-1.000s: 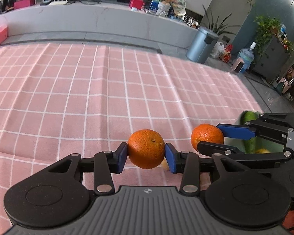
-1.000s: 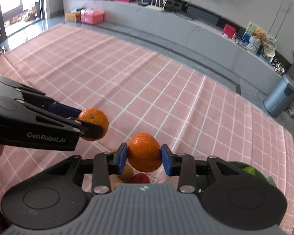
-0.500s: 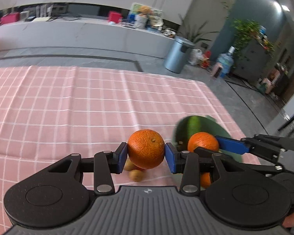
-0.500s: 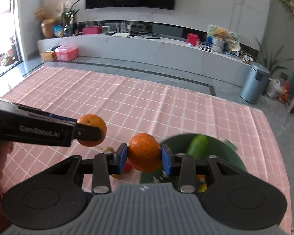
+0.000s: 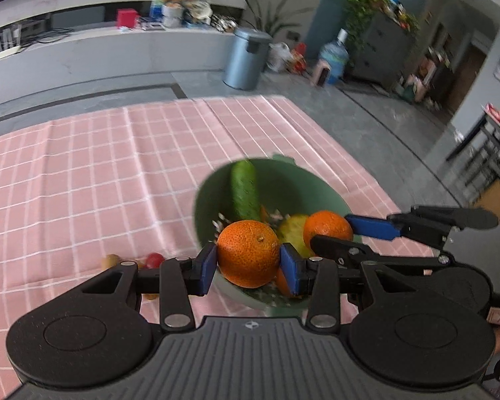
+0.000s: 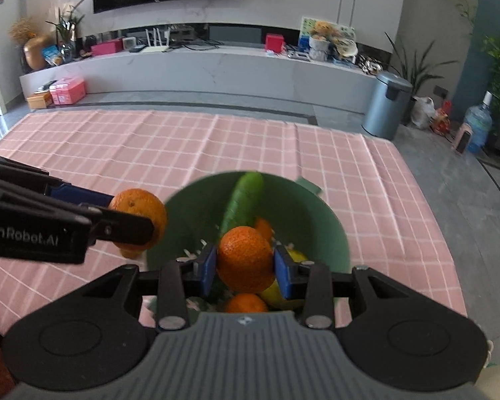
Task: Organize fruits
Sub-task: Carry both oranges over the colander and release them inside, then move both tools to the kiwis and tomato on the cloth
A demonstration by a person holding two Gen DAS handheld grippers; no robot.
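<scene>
Now | orange point(image 5: 247, 257): round, dimpled, bright | bowl point(image 5: 320, 186): green

Black linkage arms, silver rivets, ribbed grey body, blue pads on the fingers point(image 5: 207, 268), white "GenRobot.AI" lettering.

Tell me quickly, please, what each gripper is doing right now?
Left gripper: closed on an orange, beside the green bowl.
Right gripper: closed on another orange, over the bowl.
</scene>
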